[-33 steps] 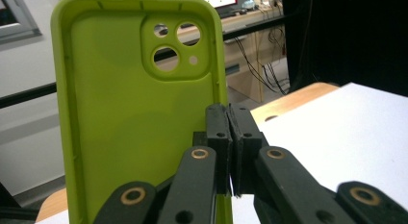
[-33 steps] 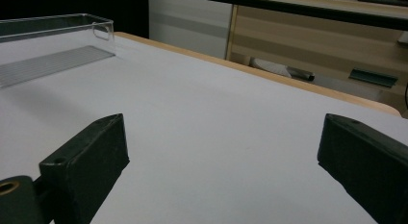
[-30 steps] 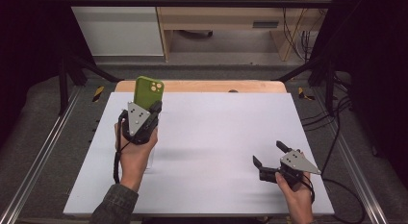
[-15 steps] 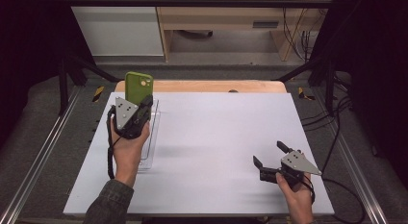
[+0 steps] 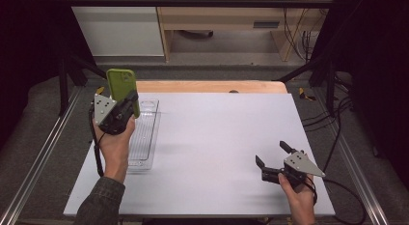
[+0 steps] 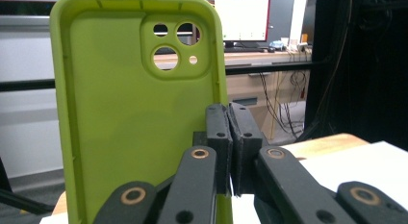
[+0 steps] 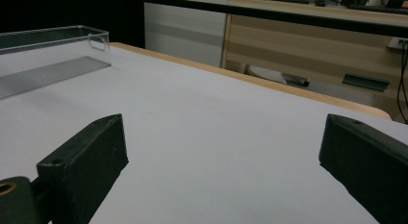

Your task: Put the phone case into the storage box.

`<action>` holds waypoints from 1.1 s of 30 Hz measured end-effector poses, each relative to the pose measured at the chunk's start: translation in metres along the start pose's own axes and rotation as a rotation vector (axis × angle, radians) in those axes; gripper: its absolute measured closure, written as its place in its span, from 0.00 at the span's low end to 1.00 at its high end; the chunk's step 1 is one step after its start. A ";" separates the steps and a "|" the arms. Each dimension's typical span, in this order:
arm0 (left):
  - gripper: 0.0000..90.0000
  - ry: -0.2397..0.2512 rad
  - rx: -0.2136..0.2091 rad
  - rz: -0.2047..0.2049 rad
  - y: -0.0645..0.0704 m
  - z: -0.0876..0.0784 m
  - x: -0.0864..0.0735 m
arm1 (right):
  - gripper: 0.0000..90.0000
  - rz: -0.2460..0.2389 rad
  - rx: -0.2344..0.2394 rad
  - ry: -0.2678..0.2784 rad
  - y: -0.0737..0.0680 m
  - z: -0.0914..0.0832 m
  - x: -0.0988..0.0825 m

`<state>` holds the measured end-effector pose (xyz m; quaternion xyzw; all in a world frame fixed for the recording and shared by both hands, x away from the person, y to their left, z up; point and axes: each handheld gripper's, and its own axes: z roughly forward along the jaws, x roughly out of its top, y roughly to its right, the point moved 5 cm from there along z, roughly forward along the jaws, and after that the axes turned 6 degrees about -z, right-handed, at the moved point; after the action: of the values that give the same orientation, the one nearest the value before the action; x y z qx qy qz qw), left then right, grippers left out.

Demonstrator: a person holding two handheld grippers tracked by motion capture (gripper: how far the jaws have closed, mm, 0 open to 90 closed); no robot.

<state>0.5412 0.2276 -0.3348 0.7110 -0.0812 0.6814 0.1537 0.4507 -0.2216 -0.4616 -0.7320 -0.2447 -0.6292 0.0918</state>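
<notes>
A lime-green phone case (image 5: 123, 87) stands upright in the air over the table's left side. My left gripper (image 5: 131, 102) is shut on it. In the left gripper view the case (image 6: 130, 113) shows its hollow inner side with the camera holes at the top. There the two jaws of the left gripper (image 6: 232, 137) pinch the case's right edge wall. My right gripper (image 5: 271, 153) rests low near the front right of the table, open. In the right gripper view nothing lies between the wide-apart jaws of the right gripper (image 7: 223, 152).
A clear plastic tray (image 5: 144, 138) lies on the white tabletop (image 5: 217, 128) just below and right of my left hand. In the right gripper view the tray (image 7: 53, 46) sits far off at the upper left. Cables trail right of the table.
My left hand has carried the green case leftward, and the clear tray beneath now shows more. The right gripper has stayed still.
</notes>
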 end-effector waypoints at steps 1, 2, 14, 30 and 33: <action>0.97 0.001 0.000 -0.009 -0.003 0.000 0.000 | 0.03 -0.002 -0.005 0.005 0.000 0.000 0.001; 0.97 0.002 0.001 -0.013 -0.005 0.000 0.000 | 0.03 -0.004 -0.005 0.006 0.000 0.000 0.001; 0.97 0.020 -0.031 -0.056 -0.011 0.008 -0.001 | 0.03 -0.009 0.004 -0.001 0.000 0.001 -0.002; 0.97 0.029 -0.043 -0.042 -0.008 0.024 0.005 | 0.03 -0.016 0.014 -0.002 -0.003 0.002 -0.002; 0.97 0.030 -0.042 -0.041 -0.009 0.030 0.006 | 0.03 -0.020 0.019 -0.002 -0.005 0.002 -0.002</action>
<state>0.5725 0.2273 -0.3303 0.6987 -0.0785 0.6870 0.1838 0.4504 -0.2170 -0.4649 -0.7292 -0.2581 -0.6271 0.0919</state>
